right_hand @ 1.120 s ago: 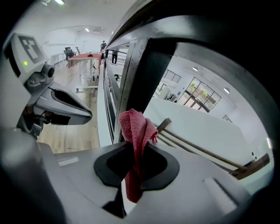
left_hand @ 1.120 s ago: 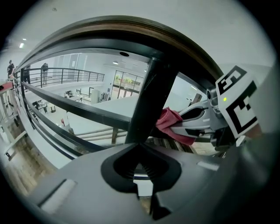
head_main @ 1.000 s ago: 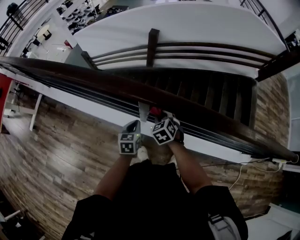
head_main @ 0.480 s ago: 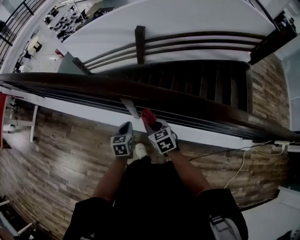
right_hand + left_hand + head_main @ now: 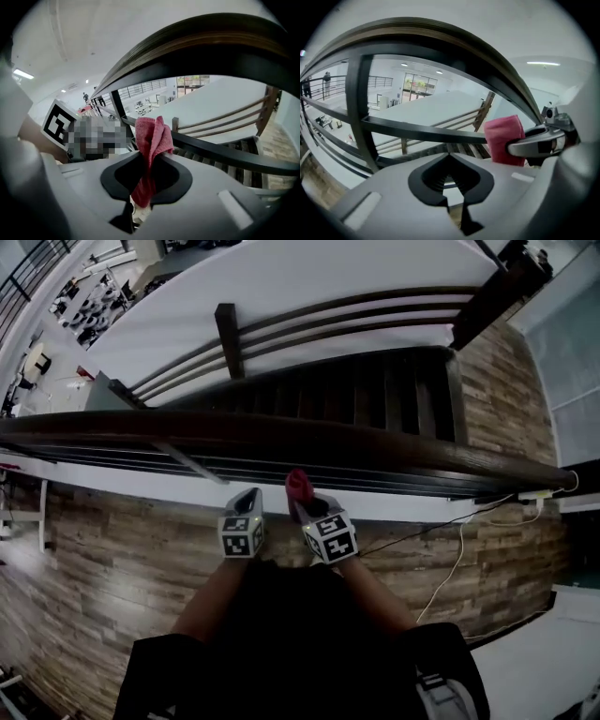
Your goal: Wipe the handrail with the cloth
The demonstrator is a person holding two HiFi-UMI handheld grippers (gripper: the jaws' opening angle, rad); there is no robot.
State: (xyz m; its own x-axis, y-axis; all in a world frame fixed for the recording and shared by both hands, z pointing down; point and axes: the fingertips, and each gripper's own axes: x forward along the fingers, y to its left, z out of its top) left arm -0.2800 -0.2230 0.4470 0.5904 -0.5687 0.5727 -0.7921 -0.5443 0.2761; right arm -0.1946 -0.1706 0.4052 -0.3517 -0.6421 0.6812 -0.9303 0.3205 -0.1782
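— Two grippers show in the head view, low in the middle of the frame. What has each got?

— The right gripper [image 5: 298,499] has the red cloth [image 5: 297,484] standing up out of its tips, just below the dark handrail [image 5: 281,432] that runs across the frame. I can't tell from up here whether cloth and rail touch. The left gripper [image 5: 251,496] sits just beside it, to the left, over the wooden floor [image 5: 112,549].

— And the left gripper view?

— The left gripper [image 5: 449,157] has its jaws brought together with nothing between them. The handrail [image 5: 454,40] arches over the top of the frame. At the right, the cloth [image 5: 504,140] pokes up from the right gripper [image 5: 539,143], below the rail.

— The right gripper view?

— The right gripper [image 5: 147,161] is clamped tight on the cloth [image 5: 151,140], which bunches up above the jaws and hangs down below them at the frame's centre. The handrail [image 5: 197,42] curves across the upper right, above the cloth and apart from it.
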